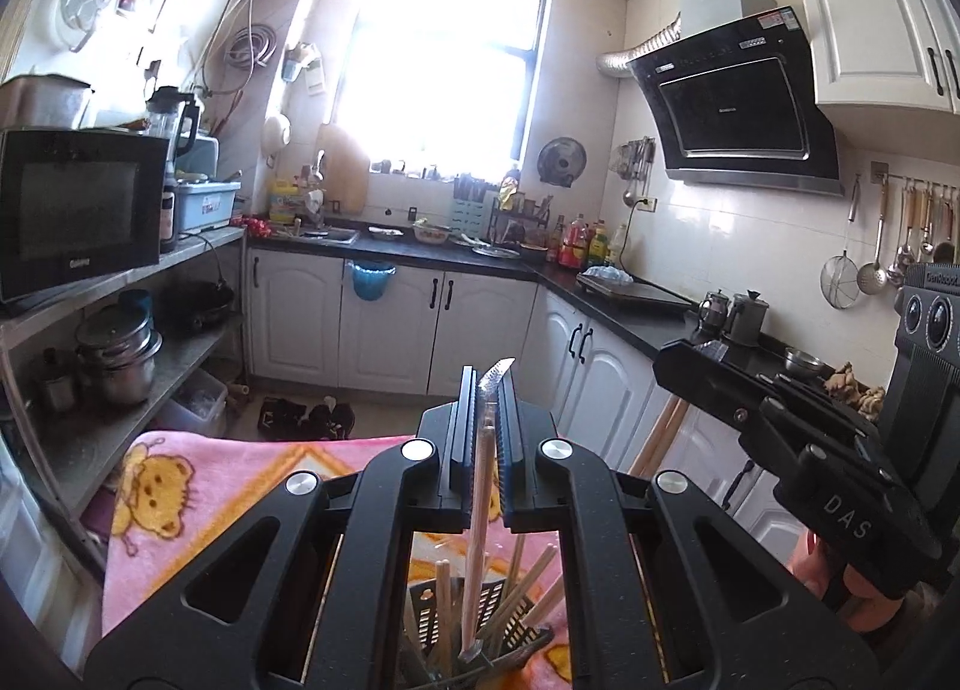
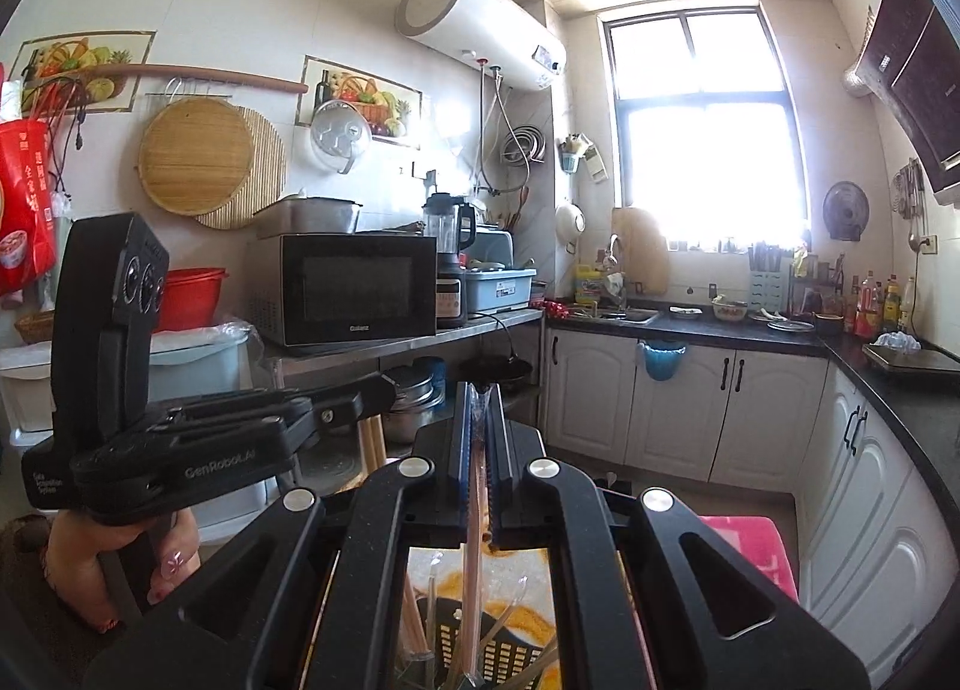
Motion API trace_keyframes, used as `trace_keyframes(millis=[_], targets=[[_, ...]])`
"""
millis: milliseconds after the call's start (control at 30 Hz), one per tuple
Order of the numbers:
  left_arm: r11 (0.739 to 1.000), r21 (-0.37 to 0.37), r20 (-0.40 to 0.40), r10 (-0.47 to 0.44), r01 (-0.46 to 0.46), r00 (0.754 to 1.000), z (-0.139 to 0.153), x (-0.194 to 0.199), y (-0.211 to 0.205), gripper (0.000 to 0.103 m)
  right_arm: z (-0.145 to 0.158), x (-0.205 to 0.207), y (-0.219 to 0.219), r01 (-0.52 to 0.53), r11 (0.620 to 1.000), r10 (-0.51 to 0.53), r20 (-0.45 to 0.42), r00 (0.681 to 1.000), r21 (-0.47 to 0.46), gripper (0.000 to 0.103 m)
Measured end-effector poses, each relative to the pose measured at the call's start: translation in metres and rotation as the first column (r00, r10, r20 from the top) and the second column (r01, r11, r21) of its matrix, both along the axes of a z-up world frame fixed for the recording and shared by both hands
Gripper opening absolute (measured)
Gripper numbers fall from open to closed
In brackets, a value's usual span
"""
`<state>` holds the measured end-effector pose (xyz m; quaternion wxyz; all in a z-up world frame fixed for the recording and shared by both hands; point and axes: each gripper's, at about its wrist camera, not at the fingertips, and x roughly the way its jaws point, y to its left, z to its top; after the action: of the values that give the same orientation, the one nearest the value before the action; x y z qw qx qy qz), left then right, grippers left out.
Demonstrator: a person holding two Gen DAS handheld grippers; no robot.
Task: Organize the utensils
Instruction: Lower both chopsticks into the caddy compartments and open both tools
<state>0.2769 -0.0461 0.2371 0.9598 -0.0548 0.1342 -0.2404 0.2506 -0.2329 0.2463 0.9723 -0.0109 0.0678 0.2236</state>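
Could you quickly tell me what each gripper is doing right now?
Left gripper: shut on a wrapped chopstick.
Right gripper: shut on a wrapped chopstick.

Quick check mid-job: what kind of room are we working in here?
A lived-in home kitchen, by the look of it: range hood over the dark countertop, microwave on a steel shelf, and a water heater mounted near the window.

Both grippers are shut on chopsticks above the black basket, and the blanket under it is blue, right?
Not blue: the left wrist view shows the blanket is pink. The rest holds: left gripper and right gripper are shut on chopsticks above the black basket.
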Motion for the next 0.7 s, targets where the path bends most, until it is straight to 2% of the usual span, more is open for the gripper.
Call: trace_keyframes(millis=[367,700], targets=[[1.000,0.002,-0.079,0.017,-0.017,0.997,-0.050,0.029,0.000,0.003,-0.052,0.035,0.004,0.026,1.000,-0.027,-0.092,0.995,-0.016,0.005],[1.000,0.022,-0.114,0.024,-0.022,0.993,-0.084,0.035,-0.006,0.003,-0.089,0.052,0.007,0.051,0.999,-0.051,-0.152,0.987,-0.005,0.005]])
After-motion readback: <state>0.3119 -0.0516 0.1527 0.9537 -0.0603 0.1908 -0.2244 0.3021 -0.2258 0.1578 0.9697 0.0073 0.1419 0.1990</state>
